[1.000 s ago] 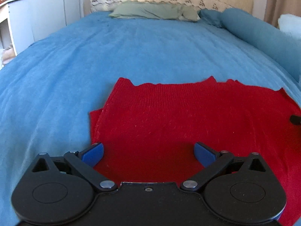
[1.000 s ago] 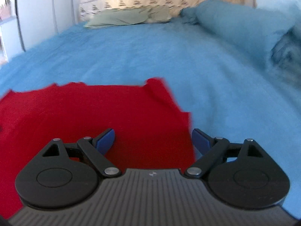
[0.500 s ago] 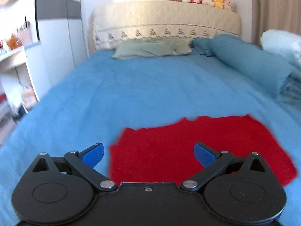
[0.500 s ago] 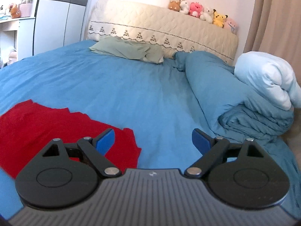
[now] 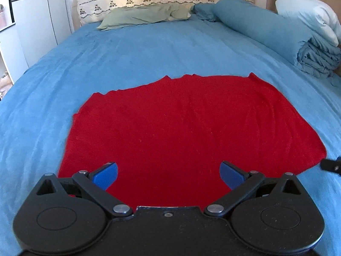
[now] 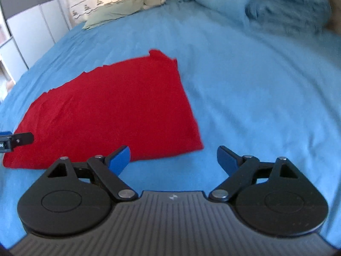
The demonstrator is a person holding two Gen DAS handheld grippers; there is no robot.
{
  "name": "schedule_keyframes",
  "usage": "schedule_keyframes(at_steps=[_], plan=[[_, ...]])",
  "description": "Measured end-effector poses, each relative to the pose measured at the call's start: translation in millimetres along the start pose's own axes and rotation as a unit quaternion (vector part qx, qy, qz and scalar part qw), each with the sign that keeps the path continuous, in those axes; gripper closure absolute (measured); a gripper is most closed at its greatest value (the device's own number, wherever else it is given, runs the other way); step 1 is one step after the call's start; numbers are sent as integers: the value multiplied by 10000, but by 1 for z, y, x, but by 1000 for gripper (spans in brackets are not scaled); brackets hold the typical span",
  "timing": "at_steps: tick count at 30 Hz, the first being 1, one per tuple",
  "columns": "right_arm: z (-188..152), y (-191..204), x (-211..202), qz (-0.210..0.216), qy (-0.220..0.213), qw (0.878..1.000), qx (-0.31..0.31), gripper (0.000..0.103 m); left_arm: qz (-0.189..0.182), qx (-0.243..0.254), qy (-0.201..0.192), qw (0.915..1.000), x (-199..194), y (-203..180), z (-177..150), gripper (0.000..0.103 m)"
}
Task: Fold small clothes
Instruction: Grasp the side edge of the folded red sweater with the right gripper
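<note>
**A:** Blue bed [image 5: 149,59] all around, pillow [image 5: 138,17] and rolled duvet [image 5: 266,27] far ahead by the headboard. Where's the garment?

**B:** Red knit [image 5: 191,132] lying flat on the bed, directly ahead of the left gripper [image 5: 168,176] and spreading to both sides of it. From the right gripper [image 6: 173,160] it sits ahead and to the left; its near right corner is just ahead of that gripper's left finger.

**A:** Holding anything?

**B:** No. Both have their jaws spread wide with nothing between them. The left one hangs over the knit's near edge; the right one has only bed sheet between its fingers. I can't tell whether either touches the cloth.

**A:** How will it handle?

**B:** My guess: soft, light and limp. It looks already doubled, with a ragged far edge where layers don't quite line up. A knit like that should sag and stretch if lifted from one point, and the layers may slide apart.

**A:** So where to take hold?

**B:** I'd pinch the near edge at its two corners, one gripper each, catching every layer. The sheet is soft too, so a deep pinch risks grabbing it along with the knit. Lifting both corners evenly should keep the fold straight.
</note>
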State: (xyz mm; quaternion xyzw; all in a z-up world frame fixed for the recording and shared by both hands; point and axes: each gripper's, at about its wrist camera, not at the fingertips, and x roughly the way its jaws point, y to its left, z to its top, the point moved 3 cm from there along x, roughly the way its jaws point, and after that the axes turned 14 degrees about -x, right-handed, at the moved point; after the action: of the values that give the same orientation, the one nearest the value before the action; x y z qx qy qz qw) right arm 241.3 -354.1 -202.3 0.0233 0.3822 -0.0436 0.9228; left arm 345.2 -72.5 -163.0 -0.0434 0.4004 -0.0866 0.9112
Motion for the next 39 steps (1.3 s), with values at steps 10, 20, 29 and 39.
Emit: schedule_keyframes(at_steps=[10, 20, 29, 39], plan=[[-14, -21, 30, 517, -510, 9870, 1431, 1, -169, -275, 127, 9994, 17, 4, -1, 0], [-14, -36, 33, 845, -522, 9757, 1953, 17, -464, -465, 251, 9975, 27, -2, -5, 0], [13, -53, 74, 1315, -451, 9630, 2307, 51, -473, -380, 202, 9980, 40, -7, 10, 0], [33, -44, 85, 1432, -301, 9715, 1864, 75, -185, -358, 194, 9990, 85, -17, 31, 0]])
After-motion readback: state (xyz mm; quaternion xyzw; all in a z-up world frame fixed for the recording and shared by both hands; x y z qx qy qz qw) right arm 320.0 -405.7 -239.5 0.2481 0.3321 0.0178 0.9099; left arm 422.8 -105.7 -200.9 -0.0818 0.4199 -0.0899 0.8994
